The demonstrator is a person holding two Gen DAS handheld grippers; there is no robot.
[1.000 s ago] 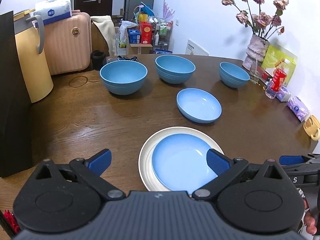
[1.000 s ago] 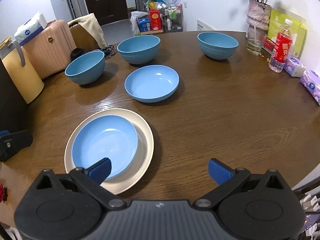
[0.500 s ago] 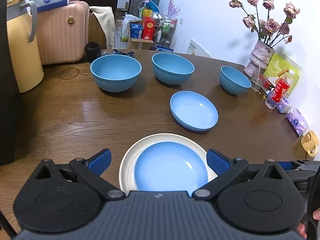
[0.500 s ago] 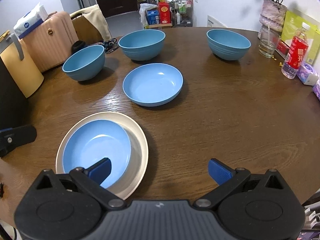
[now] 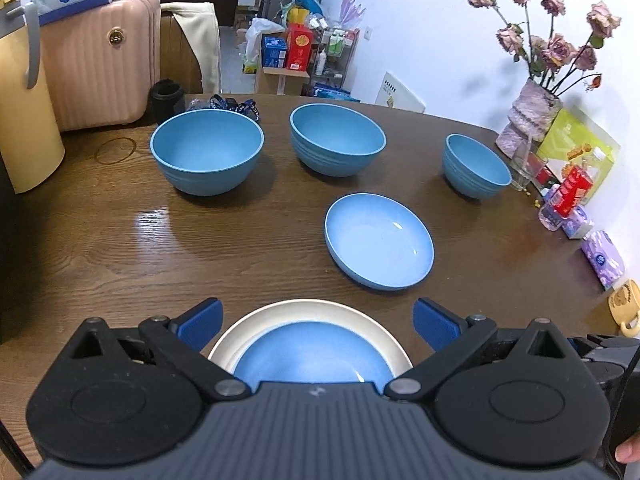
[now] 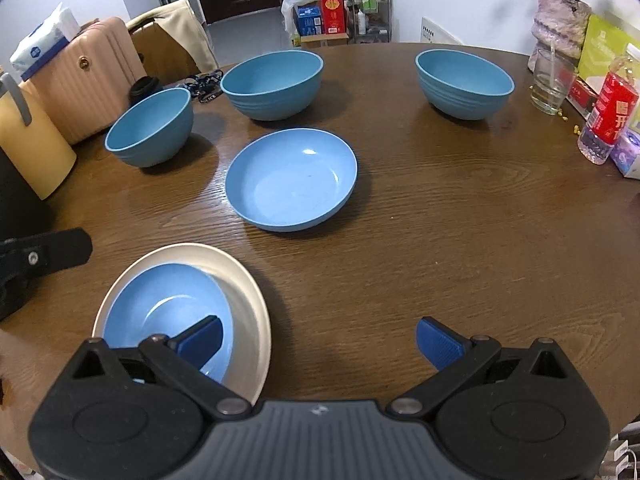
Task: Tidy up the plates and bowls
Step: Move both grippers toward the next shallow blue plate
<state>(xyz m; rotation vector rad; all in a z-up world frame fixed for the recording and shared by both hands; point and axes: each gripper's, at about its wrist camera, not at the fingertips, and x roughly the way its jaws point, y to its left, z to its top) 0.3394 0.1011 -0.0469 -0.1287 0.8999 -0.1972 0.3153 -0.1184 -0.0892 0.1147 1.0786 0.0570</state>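
Both grippers wide, empty. Right view shows whole white plate (image 6: 244,300) w/ blue plate (image 6: 160,304); left view crops it.

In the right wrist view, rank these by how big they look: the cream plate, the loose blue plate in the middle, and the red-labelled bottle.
1. cream plate, though it sits nearest the camera, so its lead is unsure
2. loose blue plate, looks close in size to the cream one
3. red-labelled bottle, clearly smallest

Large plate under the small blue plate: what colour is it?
Cream-white; the large plate shows best in the right wrist view, under the small blue plate.
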